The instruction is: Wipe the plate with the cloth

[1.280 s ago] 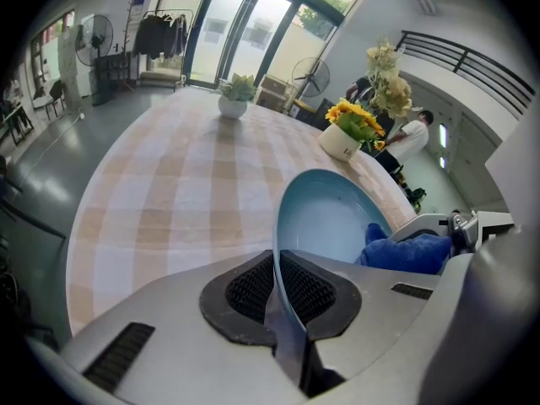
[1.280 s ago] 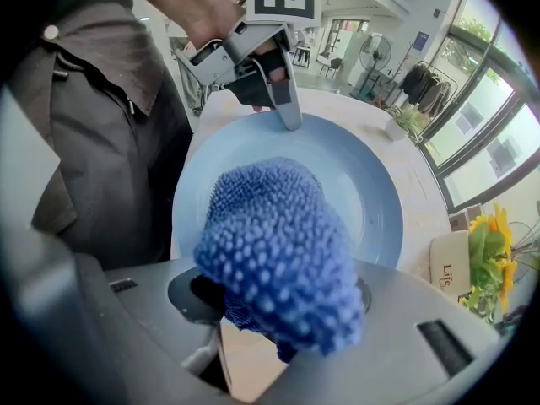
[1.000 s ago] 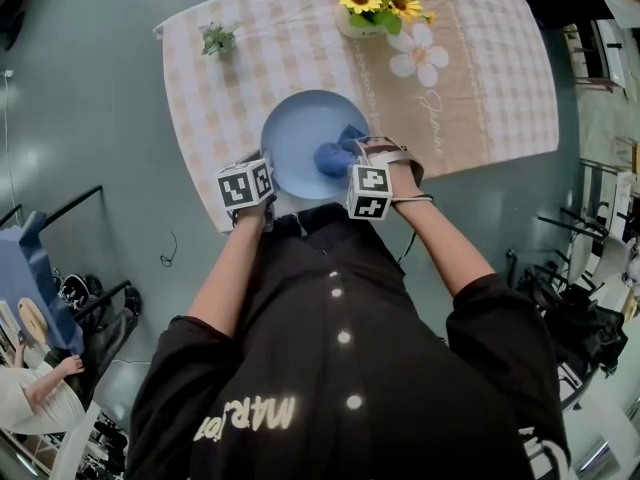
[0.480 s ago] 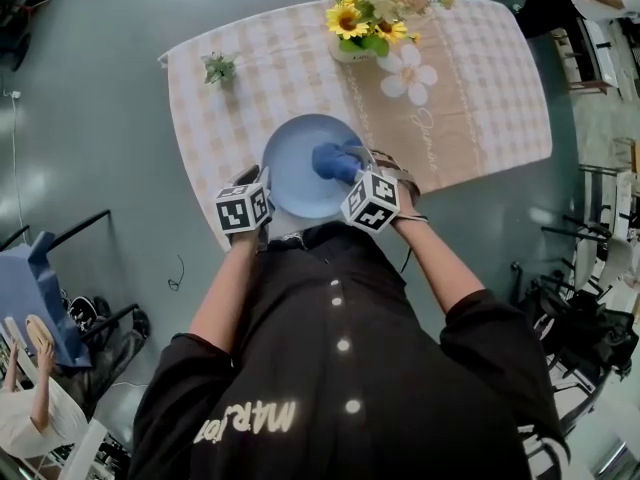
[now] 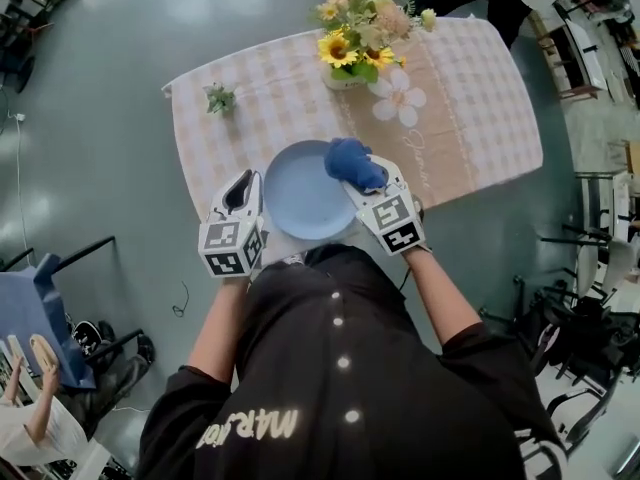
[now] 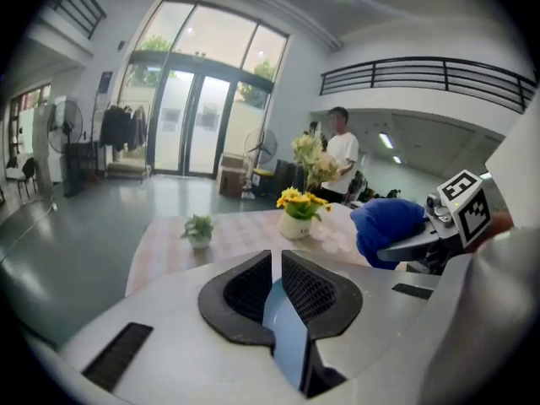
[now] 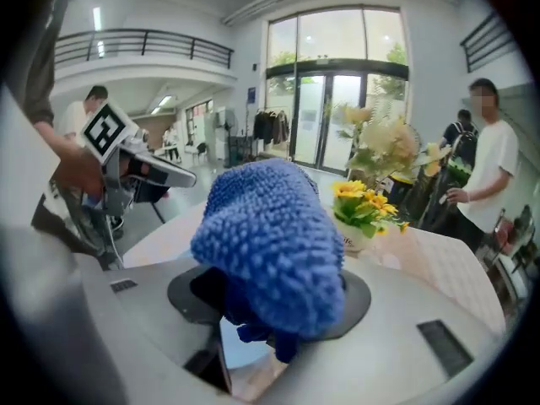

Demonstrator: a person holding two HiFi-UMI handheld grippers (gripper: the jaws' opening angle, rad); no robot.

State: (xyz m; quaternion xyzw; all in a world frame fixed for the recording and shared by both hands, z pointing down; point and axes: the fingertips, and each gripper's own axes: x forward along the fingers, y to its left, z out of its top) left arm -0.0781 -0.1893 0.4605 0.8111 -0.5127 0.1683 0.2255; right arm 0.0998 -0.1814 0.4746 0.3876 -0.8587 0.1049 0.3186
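the only writing is white lettering on the person's black shirt [image 5: 255, 426]. it starts with "mar" and the rest is not clear. a cursive word runs along the beige runner [image 5: 415, 118], beside a printed white flower, but it is too small to read. each cube carries black and white square markers and no words.

the worktop [image 5: 490, 98] is covered with a beige and white checked cloth. the pale blue plate [image 5: 300, 203] is at its 6 o'clock edge, close to the person. whether the plate touches the worktop i cannot tell. the left tongs [image 5: 243, 186] are at 9 o'clock of the plate. they have just been closing and their pads are clamped on its rim. the right tongs [image 5: 365, 173] are at 3 o'clock of the plate, closed on the blue fluffy wiping cloth [image 5: 350, 161], which lies over the rim at 2 o'clock.

a white vase with sunflowers [image 5: 355, 43] stands at 12 o'clock from the plate, and a small green plant [image 5: 220, 98] at 10 o'clock.

the floor [image 5: 90, 118] is grey and shiny. the room is a high hall with tall glass doors [image 6: 190, 125], a dark balcony railing [image 6: 422, 70] above, and a clothes rack [image 6: 118, 129] beside the doors. a person in a white shirt [image 6: 342, 146] stands behind the flowers.
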